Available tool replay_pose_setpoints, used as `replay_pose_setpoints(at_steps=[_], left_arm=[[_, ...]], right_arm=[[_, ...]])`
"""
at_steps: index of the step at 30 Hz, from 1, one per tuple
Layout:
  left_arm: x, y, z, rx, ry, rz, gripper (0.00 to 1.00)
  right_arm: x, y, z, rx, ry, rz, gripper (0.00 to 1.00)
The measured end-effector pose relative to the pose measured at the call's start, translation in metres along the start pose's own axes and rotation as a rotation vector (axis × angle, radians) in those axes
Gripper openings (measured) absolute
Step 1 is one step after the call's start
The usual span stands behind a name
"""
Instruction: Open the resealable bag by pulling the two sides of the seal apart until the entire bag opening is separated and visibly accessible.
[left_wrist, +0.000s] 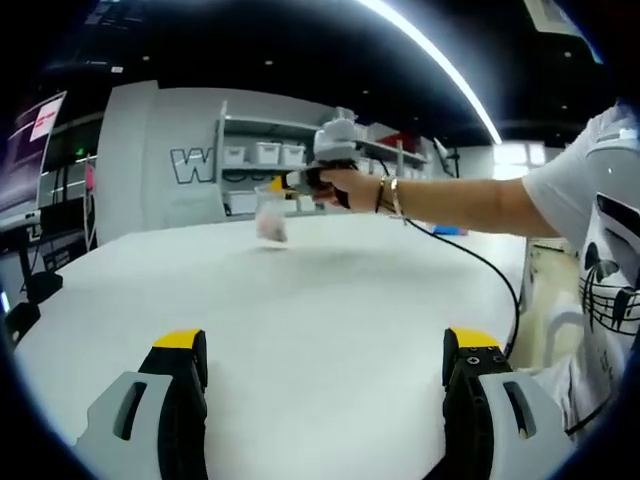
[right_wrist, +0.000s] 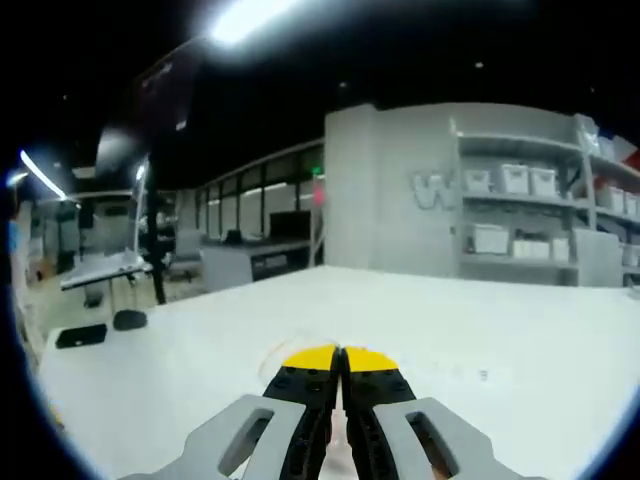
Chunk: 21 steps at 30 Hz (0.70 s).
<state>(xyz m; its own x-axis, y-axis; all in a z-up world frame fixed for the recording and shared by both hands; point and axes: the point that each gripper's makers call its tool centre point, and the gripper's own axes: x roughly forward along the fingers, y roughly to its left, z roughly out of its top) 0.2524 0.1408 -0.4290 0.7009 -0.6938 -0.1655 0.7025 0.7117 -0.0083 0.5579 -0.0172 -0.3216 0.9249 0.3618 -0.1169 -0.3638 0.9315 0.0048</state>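
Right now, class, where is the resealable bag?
In the left gripper view the resealable bag hangs just above the white table, far side, left of centre, pinched by the right gripper.

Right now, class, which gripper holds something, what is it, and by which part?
The right gripper holds the bag by its top edge, lifted above the table. The left gripper is open, holding nothing.

1 bag (left_wrist: 271, 218), 2 claws (left_wrist: 325, 368).
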Motion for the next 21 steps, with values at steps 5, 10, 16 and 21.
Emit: replay_pose_setpoints(at_steps=[5, 10, 16, 21], left_arm=[[0.001, 0.002, -0.001, -0.004, 0.002, 0.003, 0.97], [0.002, 0.003, -0.002, -0.006, 0.005, 0.006, 0.97], [0.003, 0.004, -0.006, -0.010, 0.012, 0.009, 0.97], [0.004, 0.007, -0.005, -0.014, 0.010, 0.013, 0.97]], right_arm=[[0.014, -0.012, 0.001, -0.006, 0.009, -0.010, 0.00], [0.024, -0.021, 0.002, -0.007, 0.013, -0.017, 0.00], [0.033, -0.030, 0.003, -0.011, 0.017, -0.030, 0.00], [0.037, -0.031, 0.003, -0.014, 0.022, -0.034, 0.00]])
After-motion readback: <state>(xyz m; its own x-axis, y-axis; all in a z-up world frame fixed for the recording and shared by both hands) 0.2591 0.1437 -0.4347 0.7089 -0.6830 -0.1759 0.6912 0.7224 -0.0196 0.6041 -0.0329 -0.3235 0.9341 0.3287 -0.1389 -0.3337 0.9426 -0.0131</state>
